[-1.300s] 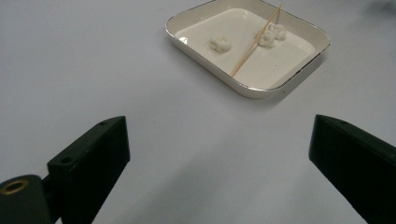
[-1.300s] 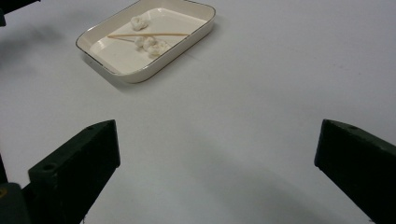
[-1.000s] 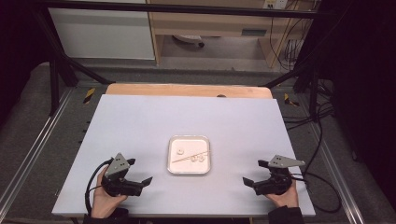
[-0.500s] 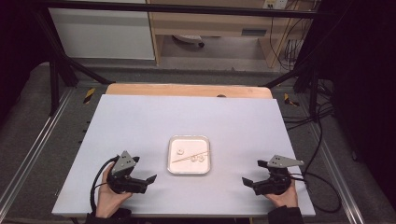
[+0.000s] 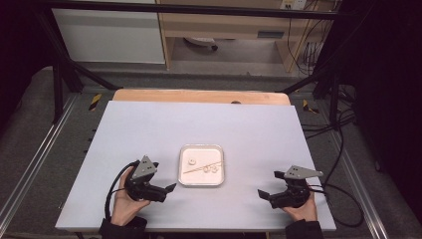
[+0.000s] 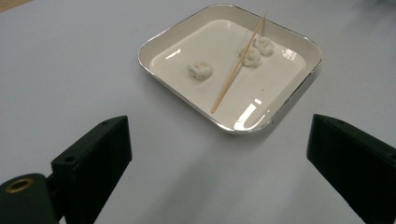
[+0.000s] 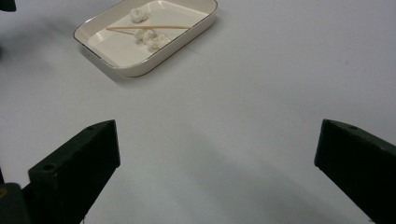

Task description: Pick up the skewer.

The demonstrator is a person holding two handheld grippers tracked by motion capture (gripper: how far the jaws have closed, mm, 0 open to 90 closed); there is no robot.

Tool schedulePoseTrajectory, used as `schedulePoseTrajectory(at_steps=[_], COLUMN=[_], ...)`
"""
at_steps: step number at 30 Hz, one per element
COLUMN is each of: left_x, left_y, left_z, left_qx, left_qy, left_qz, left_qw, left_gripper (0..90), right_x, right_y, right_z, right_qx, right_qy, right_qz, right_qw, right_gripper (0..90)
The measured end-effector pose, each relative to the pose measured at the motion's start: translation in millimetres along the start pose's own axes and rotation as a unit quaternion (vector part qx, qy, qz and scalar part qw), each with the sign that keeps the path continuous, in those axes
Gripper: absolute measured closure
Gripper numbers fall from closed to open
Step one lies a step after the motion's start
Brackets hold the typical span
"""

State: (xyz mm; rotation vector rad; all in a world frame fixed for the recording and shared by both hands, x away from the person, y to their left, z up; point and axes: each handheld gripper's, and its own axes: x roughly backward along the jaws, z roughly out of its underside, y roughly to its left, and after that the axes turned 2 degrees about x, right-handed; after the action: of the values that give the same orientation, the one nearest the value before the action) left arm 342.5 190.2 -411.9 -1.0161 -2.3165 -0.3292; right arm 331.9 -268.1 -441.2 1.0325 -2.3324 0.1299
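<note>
White tray (image 5: pixel 201 180) between left tool (image 5: pixel 166 188), right tool (image 5: pixel 266 191), both agape

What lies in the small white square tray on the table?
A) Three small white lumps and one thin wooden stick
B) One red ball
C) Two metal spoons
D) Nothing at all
A: the left gripper view shows the small white square tray holding three small white lumps and one thin wooden stick lying across it beside two of them.
</note>
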Motion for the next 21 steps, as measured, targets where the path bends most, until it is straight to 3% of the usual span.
schedulePoseTrajectory(at_steps=[6,21], left_x=[-9.1,-39.0], left_y=[-0.4,-9.5], left_z=[-10.1,-30.3], left_qx=[-0.002,-0.031], left_qy=[0.004,0.030], left_qz=[0.000,0.000], left_qw=[1.0000,0.9990], left_gripper=[8.2,18.2], right_x=[-0.4,-2.4], right_y=[0.0,0.1], right_z=[-0.1,0.3], right_qx=[0.000,0.005], right_qy=[0.002,0.007], right_qz=[-0.002,-0.002], right_qw=[1.0000,1.0000], right_gripper=[0.7,0.7])
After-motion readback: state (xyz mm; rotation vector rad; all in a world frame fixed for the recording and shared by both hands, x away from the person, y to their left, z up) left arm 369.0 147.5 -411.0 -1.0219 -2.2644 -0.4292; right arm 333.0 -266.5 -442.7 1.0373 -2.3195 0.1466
